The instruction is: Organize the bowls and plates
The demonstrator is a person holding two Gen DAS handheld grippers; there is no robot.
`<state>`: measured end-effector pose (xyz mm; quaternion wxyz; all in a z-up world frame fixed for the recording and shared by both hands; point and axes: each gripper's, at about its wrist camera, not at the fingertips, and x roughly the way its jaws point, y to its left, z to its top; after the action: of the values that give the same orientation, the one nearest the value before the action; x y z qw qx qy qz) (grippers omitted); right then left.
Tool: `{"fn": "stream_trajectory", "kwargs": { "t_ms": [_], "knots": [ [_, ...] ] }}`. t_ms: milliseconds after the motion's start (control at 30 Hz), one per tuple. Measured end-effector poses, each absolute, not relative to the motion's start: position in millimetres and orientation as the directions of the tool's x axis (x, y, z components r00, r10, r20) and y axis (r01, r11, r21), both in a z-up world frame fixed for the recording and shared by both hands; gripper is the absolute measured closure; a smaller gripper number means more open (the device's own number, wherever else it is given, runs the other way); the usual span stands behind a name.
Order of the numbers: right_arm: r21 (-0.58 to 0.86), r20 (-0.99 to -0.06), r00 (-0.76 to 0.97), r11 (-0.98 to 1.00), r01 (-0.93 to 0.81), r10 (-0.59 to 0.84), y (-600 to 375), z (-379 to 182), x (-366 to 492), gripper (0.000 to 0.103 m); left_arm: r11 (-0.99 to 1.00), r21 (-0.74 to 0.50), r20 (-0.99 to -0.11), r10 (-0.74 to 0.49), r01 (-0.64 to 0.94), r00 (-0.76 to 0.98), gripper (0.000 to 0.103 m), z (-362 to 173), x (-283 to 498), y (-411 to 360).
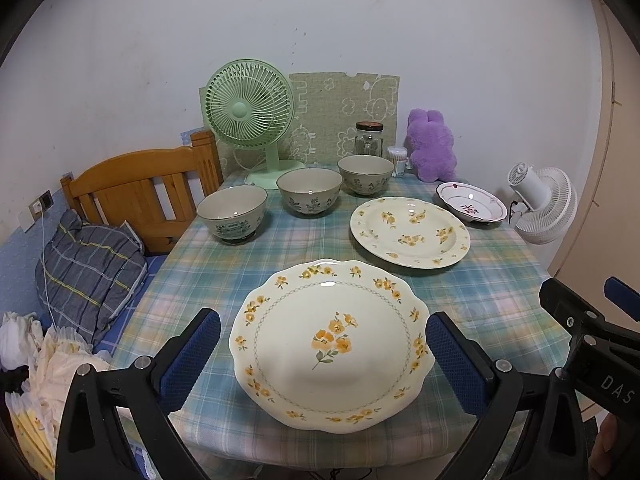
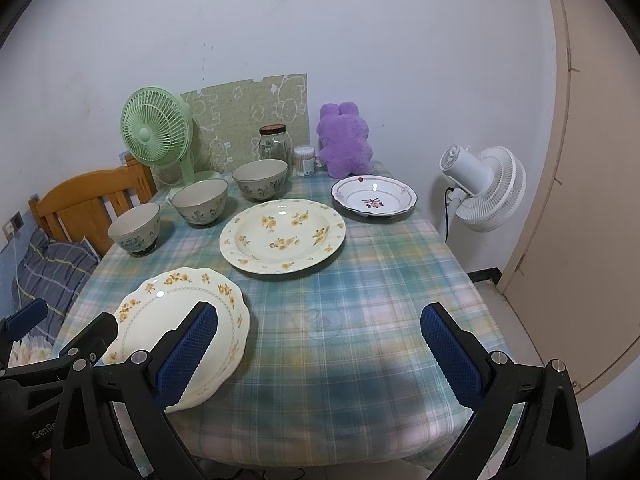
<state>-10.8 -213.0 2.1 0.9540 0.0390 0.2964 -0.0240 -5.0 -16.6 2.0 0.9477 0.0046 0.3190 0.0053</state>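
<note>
A scalloped cream plate (image 1: 332,344) with yellow flowers lies at the table's near edge. My left gripper (image 1: 322,360) is open, one blue pad on each side of the plate, not touching it. My right gripper (image 2: 320,356) is open over bare tablecloth, to the right of that plate (image 2: 176,308). Behind it lie a round deep yellow-flowered plate (image 2: 282,236) and a small white plate (image 2: 374,196) with a maroon flower. Three grey-green bowls (image 1: 232,214) (image 1: 309,191) (image 1: 365,174) stand in a diagonal row at the back left.
The plaid-covered table (image 2: 360,300) has a green fan (image 1: 250,112), a glass jar (image 1: 369,140), a cotton swab tub (image 1: 398,160) and a purple plush toy (image 1: 432,148) along the wall. A white fan (image 2: 488,188) stands off its right side. A wooden headboard (image 1: 140,192) and pillow (image 1: 92,276) are left.
</note>
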Motion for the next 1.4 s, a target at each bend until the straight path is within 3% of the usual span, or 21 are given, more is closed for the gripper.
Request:
{"fn": "stream_trajectory", "kwargs": {
  "t_ms": [867, 1400],
  "knots": [
    [0.061, -0.57, 0.822, 0.996, 0.07, -0.023, -214.0, 1.0, -9.1, 0.0, 1.0, 0.014, -0.608, 0.016, -0.009, 0.794, 0.001, -0.3, -4.5, -16.7],
    [0.072, -0.625, 0.781, 0.996, 0.053, 0.003, -189.9, -8.9, 15.5, 0.001, 0.999, 0.03, -0.676, 0.041, -0.027, 0.736, 0.006, -11.0, 23.8, 6.1]
  ]
}}
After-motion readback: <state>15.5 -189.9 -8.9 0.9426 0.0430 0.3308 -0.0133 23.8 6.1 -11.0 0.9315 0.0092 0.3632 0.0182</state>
